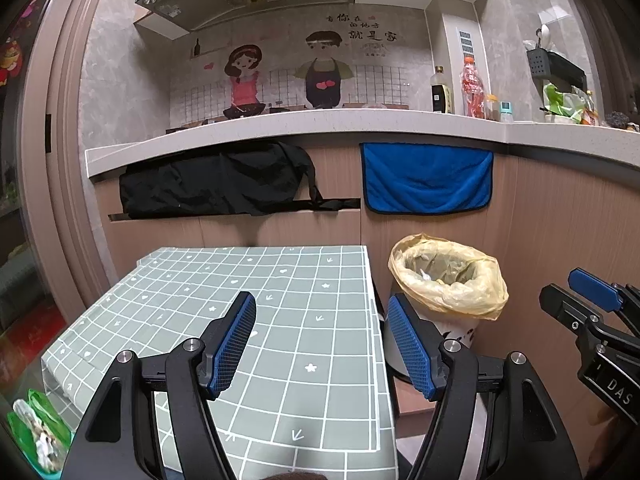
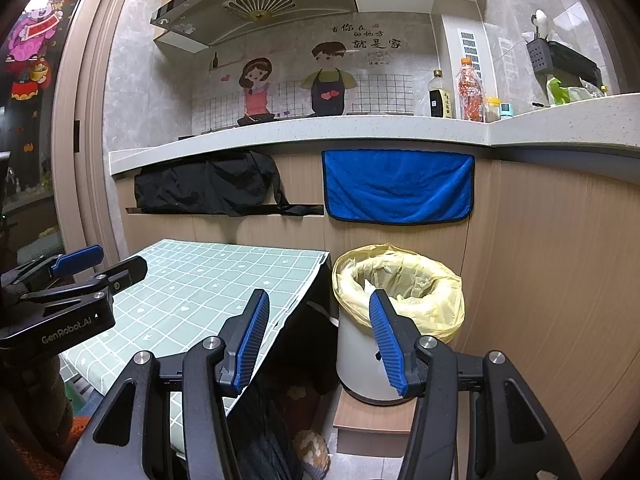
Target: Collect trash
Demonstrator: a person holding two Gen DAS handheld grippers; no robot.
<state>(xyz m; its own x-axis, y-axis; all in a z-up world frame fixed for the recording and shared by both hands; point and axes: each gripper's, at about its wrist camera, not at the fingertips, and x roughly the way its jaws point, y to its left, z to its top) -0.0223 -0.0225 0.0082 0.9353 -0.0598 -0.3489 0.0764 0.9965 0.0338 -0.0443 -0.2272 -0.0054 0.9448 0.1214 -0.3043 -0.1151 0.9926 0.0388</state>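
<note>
Fingers (image 2: pixel 256 336) spread empty, trash bin (image 2: pixel 396 312) just beyond.

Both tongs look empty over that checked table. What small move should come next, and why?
Probably swing the left tongs toward the green wrapper beside the table's near left corner: both tongs stand open and empty, the tabletop shows no litter, and the lined bin waits.

Tablecloth (image 1: pixel 280 320): grey-green, white grid, small white flowers, hearts, arrows. Bin (image 2: pixel 360 364) white, liner (image 2: pixel 444 304) pale yellow, at 3 o'clock of cloth. Towel (image 1: pixel 426 178) bright blue, dark edging, at 12 of bin. Black fabric (image 1: pixel 216 184) at 9 of towel. Gripper pads (image 1: pixel 232 346) blue, ribbed; frames black. Countertop (image 2: pixel 320 130) speckled off-white.
</note>
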